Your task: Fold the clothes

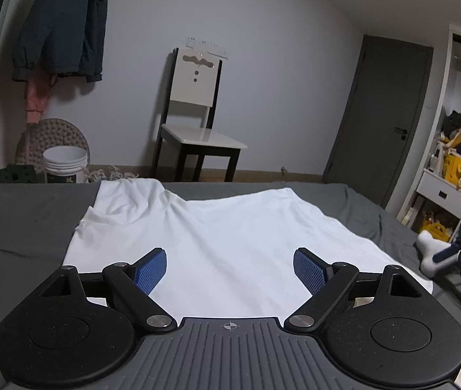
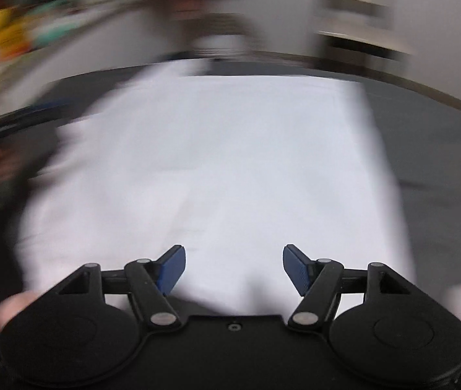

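Left gripper (image 1: 230,268) nearest, fingers spread and empty; right gripper (image 2: 233,268) likewise released. White cotton T-shirt (image 1: 230,227) flat on grey bed (image 1: 19,221): light, limp, probably best pinched at hem corners.

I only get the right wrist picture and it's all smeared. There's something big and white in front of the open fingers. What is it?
Observer: A white T-shirt, lying on a grey bedsheet.
Operator: Is it flat?
Observer: Mostly; the far left sleeve area is rumpled.
Operator: Is the other gripper holding it?
Observer: No. The left gripper is open above the near hem.
Operator: Anything behind the bed?
Observer: A white chair against the wall.
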Demonstrator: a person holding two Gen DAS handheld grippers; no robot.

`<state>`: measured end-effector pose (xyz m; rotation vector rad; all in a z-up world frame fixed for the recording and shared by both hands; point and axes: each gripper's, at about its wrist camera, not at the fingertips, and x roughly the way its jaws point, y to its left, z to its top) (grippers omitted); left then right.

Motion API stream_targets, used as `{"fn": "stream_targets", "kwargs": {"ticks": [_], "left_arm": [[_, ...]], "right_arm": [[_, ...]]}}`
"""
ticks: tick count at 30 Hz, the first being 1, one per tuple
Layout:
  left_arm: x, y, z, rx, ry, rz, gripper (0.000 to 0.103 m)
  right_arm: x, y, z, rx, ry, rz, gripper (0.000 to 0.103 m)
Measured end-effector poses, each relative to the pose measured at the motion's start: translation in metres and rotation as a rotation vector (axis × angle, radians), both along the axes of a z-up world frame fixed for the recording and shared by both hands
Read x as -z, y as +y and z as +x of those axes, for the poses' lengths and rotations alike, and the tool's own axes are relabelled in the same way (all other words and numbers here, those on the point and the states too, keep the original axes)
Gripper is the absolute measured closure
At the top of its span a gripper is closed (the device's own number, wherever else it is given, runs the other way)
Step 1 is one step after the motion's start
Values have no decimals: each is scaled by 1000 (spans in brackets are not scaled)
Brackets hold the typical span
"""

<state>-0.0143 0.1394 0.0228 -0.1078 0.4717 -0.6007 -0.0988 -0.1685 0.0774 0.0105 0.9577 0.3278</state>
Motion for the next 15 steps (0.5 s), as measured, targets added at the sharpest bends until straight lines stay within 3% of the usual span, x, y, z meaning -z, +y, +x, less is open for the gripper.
{"fn": "stream_targets", "kwargs": {"ticks": [3,7,8,9,11,13,15], "left_arm": [[-1,0,-2,-3,-3,0,17],[-2,4,-3,-16,-8,-10,17],[-2,4,-3,-18,-8,-12,17],[-2,5,-3,-20,-9,-15,17],[-2,6,-3,-19,-13,-15,17],[-3,6,-3,-17,-19,-8,17],[-5,6,-4,-13,-34,8,17]], "right_arm": [[9,59,1,-113,15,24,38],[35,92,8,-141,-3,-127,40],[41,92,11,-146,-3,-157,50],[45,89,12,-146,9,-164,72],[40,80,16,-125,24,-113,99],[27,69,19,-91,21,-30,99],[-4,53,11,-55,-52,48,99]]}}
